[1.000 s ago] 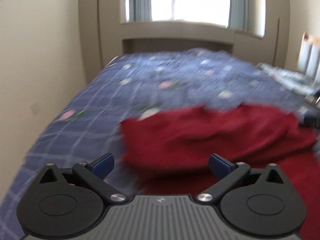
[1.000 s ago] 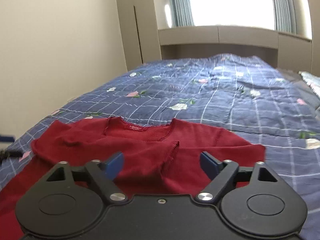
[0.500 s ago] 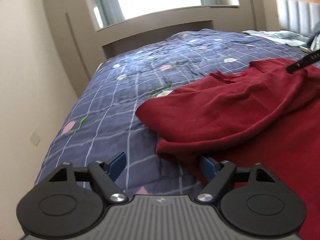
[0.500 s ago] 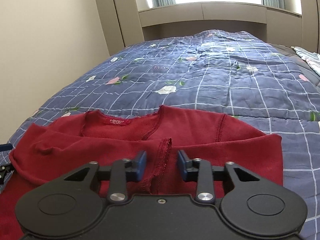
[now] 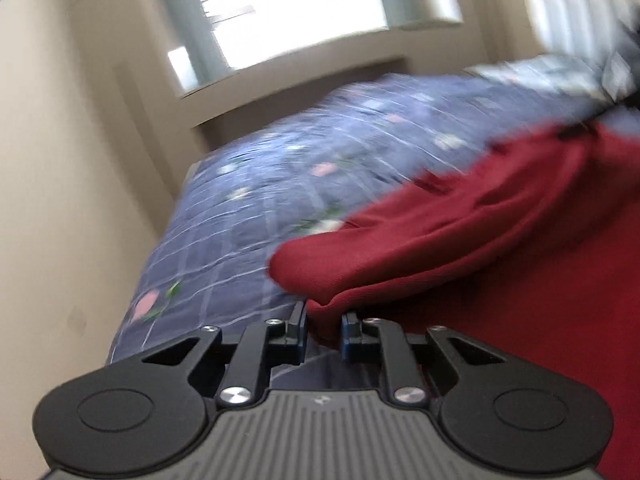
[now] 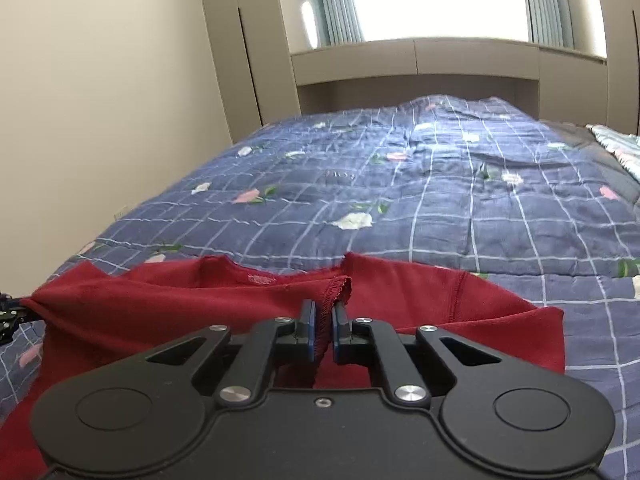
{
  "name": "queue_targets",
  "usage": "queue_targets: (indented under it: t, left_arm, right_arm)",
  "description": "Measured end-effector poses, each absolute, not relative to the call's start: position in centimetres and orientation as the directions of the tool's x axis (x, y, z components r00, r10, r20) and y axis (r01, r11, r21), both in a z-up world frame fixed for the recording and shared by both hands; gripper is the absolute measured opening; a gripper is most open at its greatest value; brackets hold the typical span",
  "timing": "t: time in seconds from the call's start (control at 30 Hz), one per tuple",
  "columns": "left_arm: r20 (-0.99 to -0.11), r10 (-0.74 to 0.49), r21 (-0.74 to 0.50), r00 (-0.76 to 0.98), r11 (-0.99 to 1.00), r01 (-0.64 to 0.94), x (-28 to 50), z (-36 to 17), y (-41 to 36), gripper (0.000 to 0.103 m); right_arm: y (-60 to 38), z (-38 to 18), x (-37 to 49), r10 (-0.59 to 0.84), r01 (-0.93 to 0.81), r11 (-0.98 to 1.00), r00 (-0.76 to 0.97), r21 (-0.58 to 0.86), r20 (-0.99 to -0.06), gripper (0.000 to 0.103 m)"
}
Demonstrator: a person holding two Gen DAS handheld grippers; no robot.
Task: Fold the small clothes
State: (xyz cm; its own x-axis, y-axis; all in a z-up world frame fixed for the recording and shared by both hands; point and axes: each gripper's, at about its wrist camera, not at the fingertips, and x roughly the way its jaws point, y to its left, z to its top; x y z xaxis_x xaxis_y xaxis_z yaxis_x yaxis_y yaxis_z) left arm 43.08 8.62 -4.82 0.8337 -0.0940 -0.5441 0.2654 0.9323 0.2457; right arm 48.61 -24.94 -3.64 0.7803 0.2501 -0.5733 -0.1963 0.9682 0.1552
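left wrist: left gripper (image 5: 323,330) jaws just closed, pinching folded edge of red sweater (image 5: 460,240) lying on blue plaid quilt (image 5: 240,216) | right wrist: right gripper (image 6: 324,334) pressed together on sweater's stitched front edge (image 6: 334,292) below the neckline, quilt (image 6: 440,200) beneath

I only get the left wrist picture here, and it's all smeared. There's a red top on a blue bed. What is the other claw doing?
Observer: The right gripper is shut on the frilly front edge of the red cardigan, just below its neckline; its jaws have just been closing.
Operator: Does the garment have a label?
Observer: Yes, a small label sits inside the back of the neck; its text is unreadable.
Operator: My claw, is it holding cloth too?
Observer: From the right view, the left gripper shows only at the frame's edge, at the cardigan's far corner. Your own view shows the fold between its jaws, which have just been closing.
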Motion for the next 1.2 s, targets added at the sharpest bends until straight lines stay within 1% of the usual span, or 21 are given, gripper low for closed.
queue_targets:
  t: [0.1,0.2,0.23,0.27,0.33,0.4,0.43,0.47,0.5,0.57,0.67,0.77,0.87,0.93,0.97,1.0,1.07,1.2]
  left_arm:
    - [-0.586,-0.083,0.073,0.806,0.985,0.154,43.5,-4.6,10.2,0.017]
    - [-0.641,-0.097,-0.05,0.761,0.995,0.085,44.1,-5.5,11.2,0.02]
    - [-0.642,-0.117,-0.079,0.757,0.993,0.087,44.0,-5.6,11.6,0.022]
    - [-0.648,-0.119,-0.083,0.752,0.993,0.086,43.8,-5.8,11.8,0.026]
    - [-0.659,-0.12,-0.065,0.742,0.993,0.103,43.2,-5.9,12.0,0.033]
    - [-0.666,-0.14,-0.059,0.733,0.989,0.135,42.3,-5.9,12.4,0.054]
    - [-0.662,-0.149,-0.058,0.734,0.987,0.148,41.8,-5.8,12.8,0.059]
    - [-0.659,-0.156,-0.06,0.736,0.986,0.155,41.5,-5.7,13.1,0.069]
    - [-0.654,-0.17,-0.072,0.737,0.984,0.163,41.3,-5.5,13.6,0.077]
    - [-0.639,-0.199,-0.122,0.743,0.98,0.157,41.6,-4.7,14.6,0.084]
    - [-0.617,-0.235,-0.242,0.751,0.965,0.103,43.9,-4.1,15.9,0.086]
    - [-0.631,-0.237,-0.342,0.738,0.94,0.009,47.6,-4.7,17.0,0.086]
    - [-0.655,-0.275,-0.445,0.704,0.893,-0.065,51.5,-6.2,17.5,0.082]
    - [-0.657,-0.324,-0.512,0.681,0.854,-0.087,53.1,-7.3,17.7,0.065]
    - [-0.651,-0.354,-0.544,0.671,0.835,-0.088,53.8,-7.7,17.7,0.04]
    - [-0.646,-0.377,-0.563,0.664,0.823,-0.081,54.2,-7.9,17.5,0.02]
    - [-0.621,-0.38,-0.558,0.685,0.828,-0.047,54.4,-7.4,16.9,0.009]
    - [-0.538,-0.347,-0.46,0.768,0.884,0.077,52.9,-4.7,14.8,0.007]
  right_arm:
    - [-24.1,-3.9,47.8,0.247,-0.206,0.969,0.758,0.137,-0.603,0.007]
    - [-23.7,-4.6,47.1,0.235,-0.218,0.97,0.749,0.104,-0.619,0.007]
    - [-23.8,-4.9,46.9,0.232,-0.216,0.971,0.748,0.101,-0.621,0.007]
    - [-24.0,-5.1,46.8,0.232,-0.21,0.972,0.746,0.11,-0.624,0.007]
    - [-24.5,-5.5,46.7,0.238,-0.201,0.971,0.741,0.131,-0.628,0.007]
    - [-24.7,-5.9,46.5,0.245,-0.201,0.969,0.74,0.142,-0.626,0.007]
    - [-24.7,-6.0,46.3,0.249,-0.203,0.968,0.742,0.145,-0.623,0.007]
    - [-24.7,-6.2,46.2,0.249,-0.204,0.968,0.745,0.143,-0.619,0.008]
    - [-24.6,-6.3,46.1,0.247,-0.205,0.969,0.749,0.14,-0.615,0.008]
    - [-24.5,-6.6,45.8,0.243,-0.206,0.97,0.758,0.131,-0.606,0.008]
    - [-24.5,-6.8,45.6,0.241,-0.203,0.97,0.767,0.131,-0.594,0.008]
    - [-24.7,-6.8,45.5,0.246,-0.204,0.969,0.772,0.138,-0.586,0.008]
    - [-24.7,-6.8,45.3,0.248,-0.216,0.968,0.776,0.126,-0.58,0.008]
    - [-24.7,-6.9,45.1,0.249,-0.223,0.968,0.778,0.118,-0.576,0.008]
    - [-24.7,-6.8,45.0,0.25,-0.226,0.967,0.781,0.114,-0.573,0.008]
    - [-24.7,-6.8,44.9,0.25,-0.229,0.967,0.784,0.11,-0.568,0.008]
    - [-24.7,-6.5,44.5,0.241,-0.228,0.969,0.798,0.094,-0.552,0.008]
    - [-24.9,-5.7,43.6,0.164,-0.181,0.983,0.849,0.017,-0.502,0.007]
